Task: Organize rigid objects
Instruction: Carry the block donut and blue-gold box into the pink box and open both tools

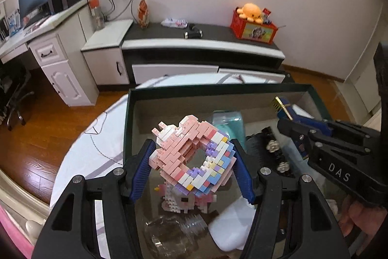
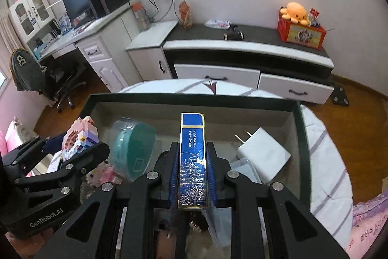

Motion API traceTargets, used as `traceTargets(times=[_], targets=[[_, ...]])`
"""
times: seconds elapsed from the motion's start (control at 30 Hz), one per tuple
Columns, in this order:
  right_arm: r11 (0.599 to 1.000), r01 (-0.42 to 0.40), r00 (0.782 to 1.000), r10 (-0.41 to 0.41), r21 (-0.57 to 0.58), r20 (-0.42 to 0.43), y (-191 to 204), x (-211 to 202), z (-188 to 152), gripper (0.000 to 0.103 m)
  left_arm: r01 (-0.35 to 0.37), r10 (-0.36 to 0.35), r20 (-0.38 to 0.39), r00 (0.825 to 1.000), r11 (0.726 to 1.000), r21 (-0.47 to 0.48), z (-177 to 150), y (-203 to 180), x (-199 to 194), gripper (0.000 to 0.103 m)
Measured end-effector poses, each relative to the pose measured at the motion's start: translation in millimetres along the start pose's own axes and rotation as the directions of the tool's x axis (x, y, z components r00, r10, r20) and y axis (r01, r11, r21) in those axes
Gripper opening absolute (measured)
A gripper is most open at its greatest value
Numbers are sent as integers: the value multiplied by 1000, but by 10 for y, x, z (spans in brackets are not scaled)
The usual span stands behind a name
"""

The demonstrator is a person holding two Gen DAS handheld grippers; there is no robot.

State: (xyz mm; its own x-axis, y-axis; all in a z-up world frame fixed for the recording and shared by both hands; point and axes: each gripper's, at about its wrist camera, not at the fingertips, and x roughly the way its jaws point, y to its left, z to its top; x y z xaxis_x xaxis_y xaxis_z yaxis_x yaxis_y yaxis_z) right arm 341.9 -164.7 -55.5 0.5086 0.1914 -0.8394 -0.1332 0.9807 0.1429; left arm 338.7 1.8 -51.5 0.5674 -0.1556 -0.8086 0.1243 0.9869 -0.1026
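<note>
Above box (image 2: 304, 137) rim: both loads clear walls

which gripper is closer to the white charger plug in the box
Right. The right gripper, shut on the blue lighter, hangs just beside the white charger. The left gripper, holding the pink block figure, is over the opposite side of the box.

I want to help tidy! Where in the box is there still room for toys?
The box has bare floor along its far wall, behind the teal case and the white charger. The near part is crowded, around the clear bottle.
</note>
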Motion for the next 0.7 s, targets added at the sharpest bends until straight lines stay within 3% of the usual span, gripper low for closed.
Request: traceTargets(times=[0.13, 0.33, 0.4, 0.47, 0.6, 0.7], targets=[[1000, 12, 1000, -11, 14, -27, -41, 81, 24, 21, -16, 16, -4, 1000, 1000, 25, 43, -29, 40, 64], [999, 33, 998, -34, -13, -43, 46, 92, 28, 26, -30, 31, -15, 999, 999, 20, 33, -35, 92, 77], [999, 38, 999, -39, -11, -36, 44, 75, 28, 50, -20, 20, -9, 1000, 1000, 21, 25, -45, 72, 85], [999, 52, 998, -52, 0, -22, 15, 46, 27, 57, -53, 53, 4, 999, 998, 16, 16, -34, 40, 92], [997, 71, 997, -72, 27, 12, -43, -30, 28, 82, -17, 17, 17, 1000, 1000, -2, -6, 15, -35, 95], [997, 62, 998, -63, 41, 28, -57, -99, 7, 88, -11, 11, 37, 999, 1000, -8, -37, 10, -129, 98]])
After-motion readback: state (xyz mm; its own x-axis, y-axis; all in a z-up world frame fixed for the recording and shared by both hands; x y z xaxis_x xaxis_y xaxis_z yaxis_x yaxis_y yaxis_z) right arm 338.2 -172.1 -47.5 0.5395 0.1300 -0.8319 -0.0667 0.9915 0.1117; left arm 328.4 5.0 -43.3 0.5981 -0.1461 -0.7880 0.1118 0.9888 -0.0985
